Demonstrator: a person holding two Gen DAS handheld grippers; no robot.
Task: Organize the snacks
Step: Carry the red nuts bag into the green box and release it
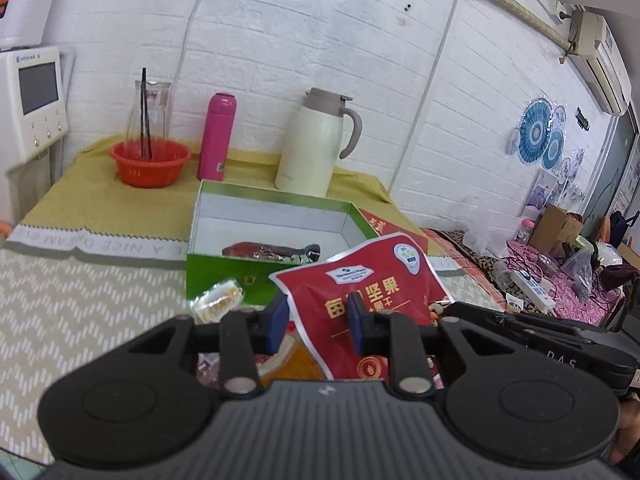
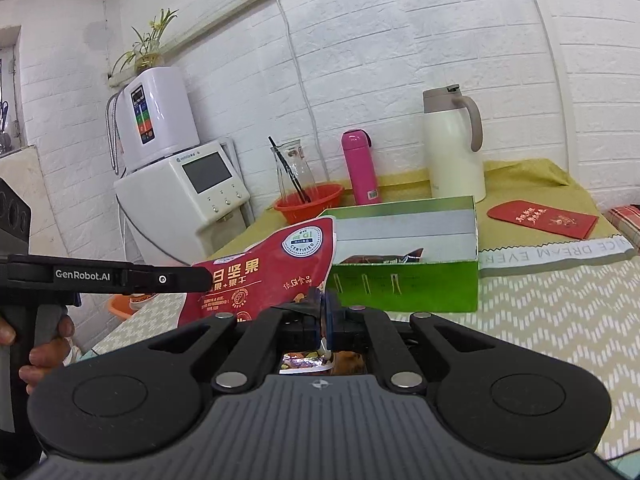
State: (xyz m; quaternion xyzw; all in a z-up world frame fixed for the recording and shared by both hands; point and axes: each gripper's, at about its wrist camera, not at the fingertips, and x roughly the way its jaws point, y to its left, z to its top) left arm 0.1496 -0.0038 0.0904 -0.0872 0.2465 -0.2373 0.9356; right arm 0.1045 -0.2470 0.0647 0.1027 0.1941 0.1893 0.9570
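Red nut pouch point(image 2: 260, 272) is off the counter point(image 2: 540, 312), held up in the air just in front of the green box point(image 2: 404, 284), tilted, with its long axis rising from the right tool point(image 2: 326, 320) up toward the box's near wall. Right tool is clamped on the pouch's lower edge, blue pads pressed together on the foil. Left tool point(image 1: 318, 322) has its pads apart, straddling the pouch's lower left part; contact cannot be confirmed from either view. Box lies directly ahead of the pouch, beyond it; judgement: the next move is a short carry forward and over the near wall, right tool doing the work since it alone has the grip. Box is open, white inside, and contains one dark red packet point(image 1: 272, 250) by the near wall; the rest of the floor is bare. A small clear-wrapped snack point(image 1: 218, 298) lies on the counter just beside the box's front.
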